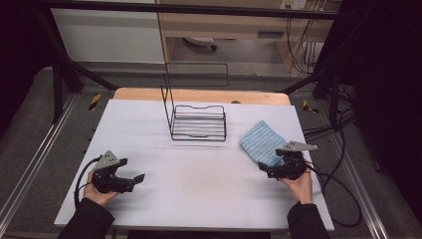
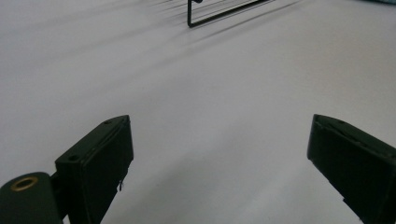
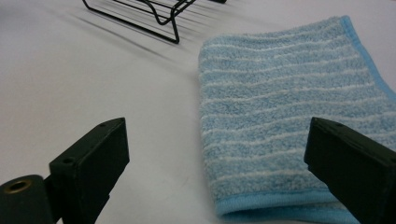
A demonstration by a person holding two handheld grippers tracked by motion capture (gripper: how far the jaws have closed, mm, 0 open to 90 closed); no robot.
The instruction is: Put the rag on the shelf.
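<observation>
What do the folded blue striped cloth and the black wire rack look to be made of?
Folded blue striped cloth: looks like terry towelling, with a looped, fuzzy pile, pale stripes and a stitched blue hem; soft and matte. Black wire rack: thin rigid rods, probably coated or painted metal, with an even black finish; the coating type is not clear.

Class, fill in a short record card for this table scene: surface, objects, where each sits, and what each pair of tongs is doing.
Surface: white table
Cloth: folded blue striped towel, lying flat at the right
Rack: black wire basket, centre back, nothing in it
Left tongs: open, over bare table, holding nothing
Right tongs: open, at the towel's near edge, not gripping it
Towel and basket: apart, not touching
</observation>
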